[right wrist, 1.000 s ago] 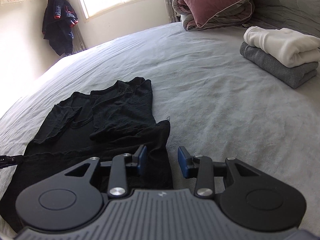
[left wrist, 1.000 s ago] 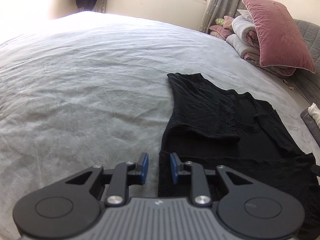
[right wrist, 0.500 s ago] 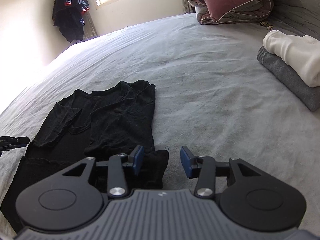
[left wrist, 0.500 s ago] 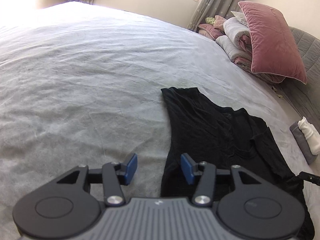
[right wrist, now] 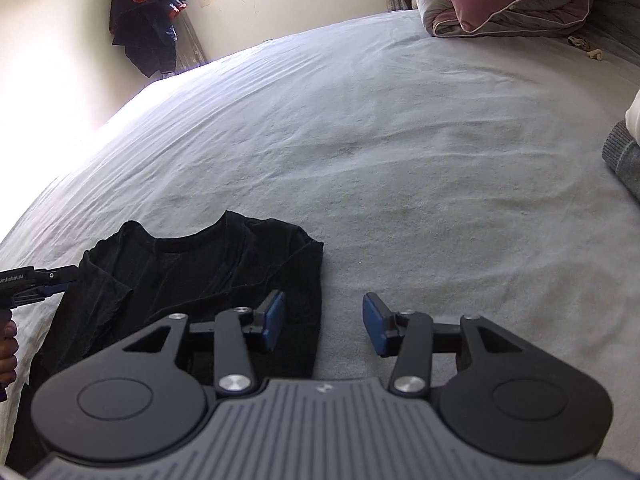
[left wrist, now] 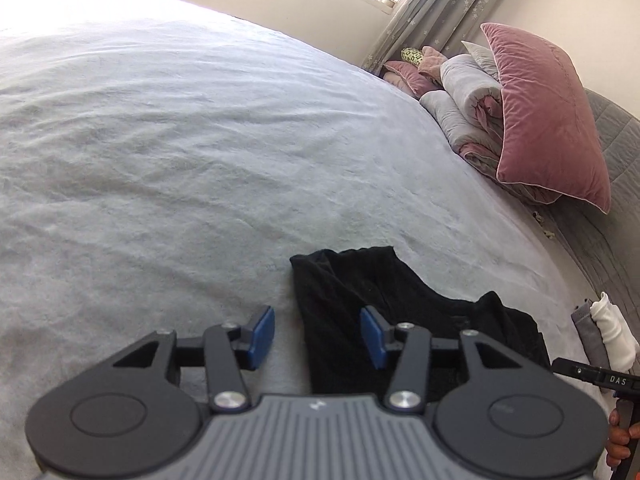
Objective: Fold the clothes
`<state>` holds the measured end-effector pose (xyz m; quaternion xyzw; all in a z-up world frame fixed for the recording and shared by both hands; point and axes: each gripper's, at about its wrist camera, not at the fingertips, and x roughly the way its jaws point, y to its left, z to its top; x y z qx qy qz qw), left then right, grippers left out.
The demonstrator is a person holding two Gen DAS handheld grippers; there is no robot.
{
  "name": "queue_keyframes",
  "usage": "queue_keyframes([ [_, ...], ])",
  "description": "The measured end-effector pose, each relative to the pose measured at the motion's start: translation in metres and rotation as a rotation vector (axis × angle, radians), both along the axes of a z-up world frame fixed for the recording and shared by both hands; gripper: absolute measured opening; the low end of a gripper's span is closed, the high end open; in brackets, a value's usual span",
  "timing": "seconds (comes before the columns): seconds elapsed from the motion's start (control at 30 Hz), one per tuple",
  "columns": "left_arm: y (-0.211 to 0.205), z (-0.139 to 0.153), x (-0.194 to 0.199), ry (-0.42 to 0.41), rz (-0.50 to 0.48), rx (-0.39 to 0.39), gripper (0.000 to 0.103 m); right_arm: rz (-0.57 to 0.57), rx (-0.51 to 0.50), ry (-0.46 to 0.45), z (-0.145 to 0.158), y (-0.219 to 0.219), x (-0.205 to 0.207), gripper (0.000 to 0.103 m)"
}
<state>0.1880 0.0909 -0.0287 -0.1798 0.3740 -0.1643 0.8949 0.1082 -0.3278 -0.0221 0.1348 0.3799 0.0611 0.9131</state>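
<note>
A black T-shirt [left wrist: 400,312] lies flat on the grey bed, sleeves folded in; its collar shows in the right wrist view [right wrist: 192,272]. My left gripper [left wrist: 318,336] is open and empty, straddling the shirt's left edge. My right gripper [right wrist: 324,324] is open and empty, straddling the shirt's right edge. The tip of the right gripper shows at the left wrist view's right edge [left wrist: 596,376]. The tip of the left gripper shows at the right wrist view's left edge [right wrist: 36,280].
Grey bedsheet [left wrist: 180,160] spreads all round. Pink pillow [left wrist: 548,120] on rolled quilts [left wrist: 460,112] at the headboard. A folded white and grey clothes stack [left wrist: 604,336] lies right of the shirt, also in the right wrist view [right wrist: 624,156]. Dark jacket [right wrist: 144,16] hangs in the corner.
Both grippers have opened wider and moved forward along the shirt's side edges toward the collar end. The shirt's lower part has passed out of view beneath them.
</note>
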Motion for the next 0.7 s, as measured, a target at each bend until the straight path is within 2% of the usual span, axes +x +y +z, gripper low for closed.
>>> queue_keyframes([
  [0.17,-0.001,-0.006,0.021,-0.008,-0.026,-0.030,0.043,0.045,-0.001,0.014,-0.006,0.001,0.027,0.047],
  [0.4,-0.001,-0.009,0.048,0.045,-0.066,-0.085,0.030,0.144,-0.023,0.053,-0.004,0.011,0.055,0.049],
  [0.47,-0.005,-0.008,0.055,0.061,-0.080,-0.073,0.017,0.151,-0.032,0.057,-0.004,0.014,0.063,0.049],
  [0.53,-0.010,-0.008,0.059,0.075,-0.088,-0.053,0.009,0.147,-0.050,0.055,-0.005,0.019,0.070,0.043],
  [0.57,-0.010,-0.008,0.060,0.081,-0.082,-0.057,0.007,0.138,-0.068,0.057,-0.005,0.021,0.072,0.020],
  [0.6,-0.009,-0.007,0.060,0.090,-0.073,-0.069,0.007,0.130,-0.077,0.064,-0.004,0.023,0.075,0.006],
  [0.7,-0.006,-0.001,0.057,0.086,-0.056,-0.091,0.006,0.115,-0.057,0.050,0.002,0.023,0.074,0.006],
])
